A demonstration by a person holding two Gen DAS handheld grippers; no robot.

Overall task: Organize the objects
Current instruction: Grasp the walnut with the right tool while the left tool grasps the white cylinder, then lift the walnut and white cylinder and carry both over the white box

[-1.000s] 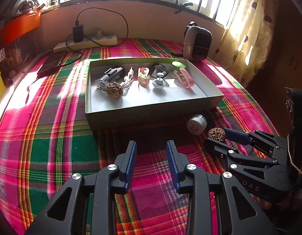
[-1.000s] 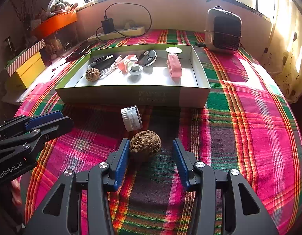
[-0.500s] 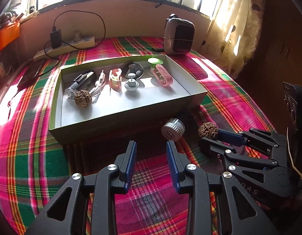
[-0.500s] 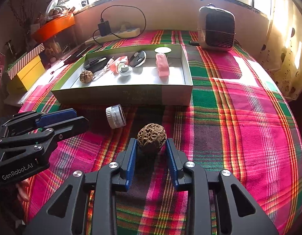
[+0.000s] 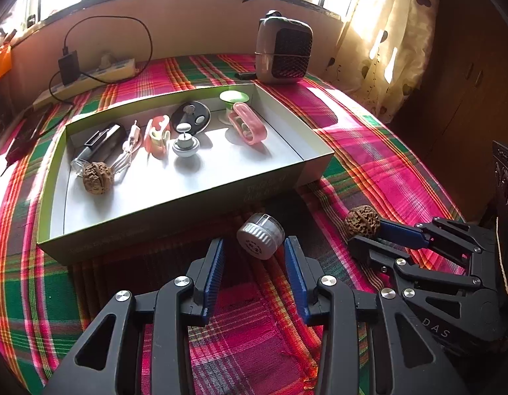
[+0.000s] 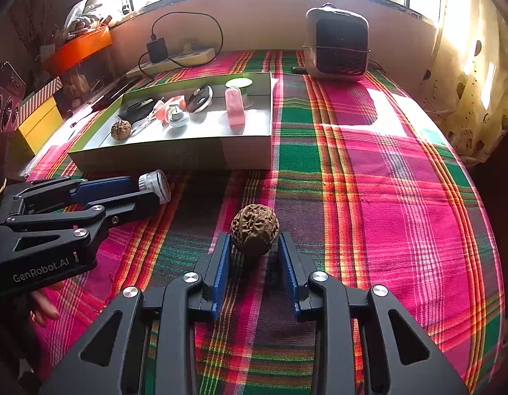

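A home room: plaid bedspread (image 6: 369, 171), patterned curtain (image 6: 467, 98), small heater (image 6: 337, 44) under windows.

"GenRobot.AI" on left claw (image 6: 148, 194)

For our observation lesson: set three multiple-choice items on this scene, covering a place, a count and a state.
1. Where is the jar? A in the box; B between the left gripper's fingers; C on the heater.
2. How many walnuts? A one; B four; C two.
3. The right gripper is: A shut on a walnut; B open, empty; C shut on a cable.
B: jar lies untouched between the left gripper's just-widened jaws. C: one walnut in the box, one held. A: the right gripper's pads, just closed, press it.
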